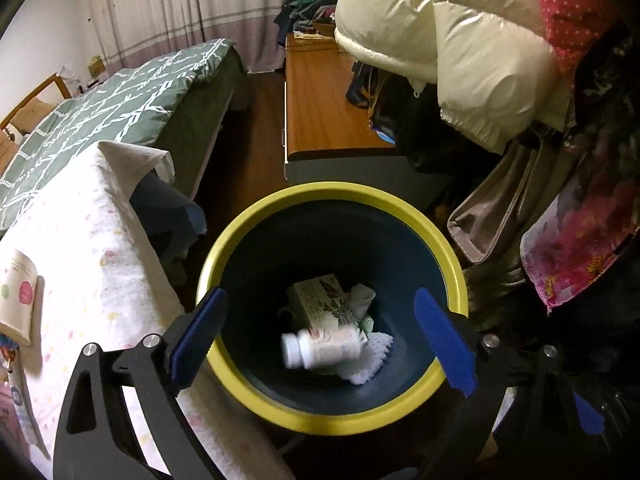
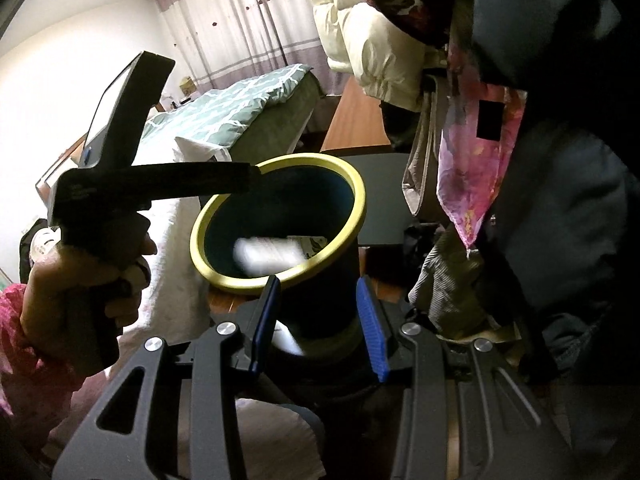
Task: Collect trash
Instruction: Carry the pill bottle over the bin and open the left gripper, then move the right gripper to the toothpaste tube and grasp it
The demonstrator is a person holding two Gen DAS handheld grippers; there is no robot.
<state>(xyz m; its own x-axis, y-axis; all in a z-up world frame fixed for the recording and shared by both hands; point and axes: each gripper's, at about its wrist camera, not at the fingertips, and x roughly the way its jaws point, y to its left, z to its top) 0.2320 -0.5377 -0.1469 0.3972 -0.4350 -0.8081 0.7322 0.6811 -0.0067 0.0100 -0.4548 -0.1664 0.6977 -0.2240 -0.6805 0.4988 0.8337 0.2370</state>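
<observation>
Here the left claw (image 1: pixel 320 344) hangs wide open over the bin (image 1: pixel 248 236), nothing in it; a blurred white bottle (image 1: pixel 320 346) sits inside the bin w/ a box (image 1: pixel 320 294) & crumpled paper (image 1: pixel 370 364). Right claw (image 2: pixel 320 328) is part open, empty, low beside the bin's dark wall. Cloth-covered bench (image 1: pixel 92 240) touches the bin's left; hanging coat (image 1: pixel 460 40), bag (image 1: pixel 496 208) & scarf (image 1: pixel 580 248) crowd the right, bed (image 1: pixel 100 108) behind.
</observation>
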